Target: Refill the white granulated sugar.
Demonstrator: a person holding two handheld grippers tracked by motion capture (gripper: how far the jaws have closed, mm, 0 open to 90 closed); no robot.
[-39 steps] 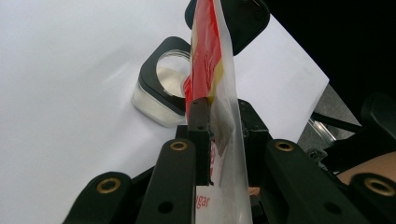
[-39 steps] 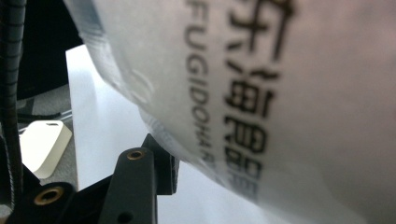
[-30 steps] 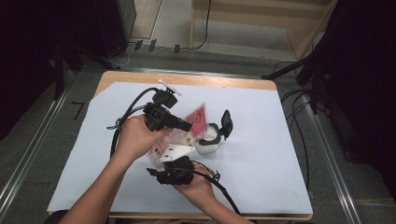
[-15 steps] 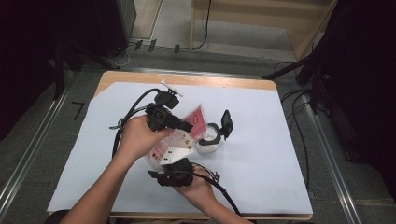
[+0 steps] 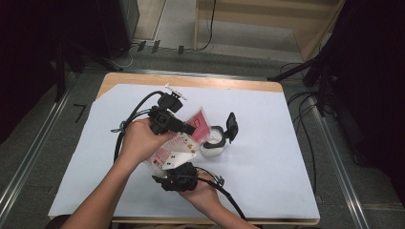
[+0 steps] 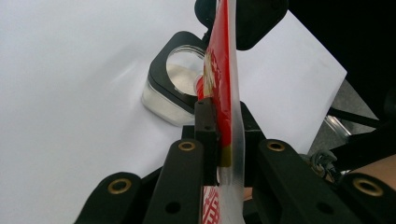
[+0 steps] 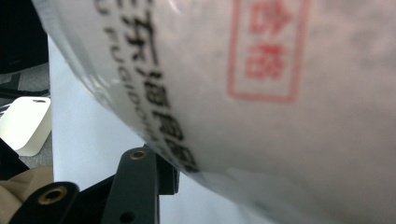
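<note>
You are holding a red-and-clear plastic pouch [image 5: 184, 140] between both sets of tongs, tilted over the small open jar [image 5: 212, 142] that stands on the white sheet [image 5: 267, 143] covering the desk [image 5: 191, 80]. The jar's black flip lid [image 5: 231, 127] stands up at its far side, so the mouth is free.

Your left tongs [image 6: 219, 135] are clamped on the pouch's upper edge: in the left gripper view the flat film runs straight between the two black jaws, which have just been closing tighter on it. The pouch's red corner [image 6: 219, 60] hangs right above the jar's round opening [image 6: 182, 70], where white powder shows inside.

Your right tongs [image 5: 179, 177] sit at the pouch's lower end, near the desk's front edge. In the right gripper view the printed belly of the pouch [image 7: 261, 84] bulges across the jaws; I cannot tell whether they press it or merely support it.

To my eye this is the pouring step, with the spout corner lined up but the pouch not yet steeply tipped. Next, you likely need to raise the lower end with your right hand while your left holds the corner over the mouth. Go slowly, or powder may spill onto the sheet.
</note>
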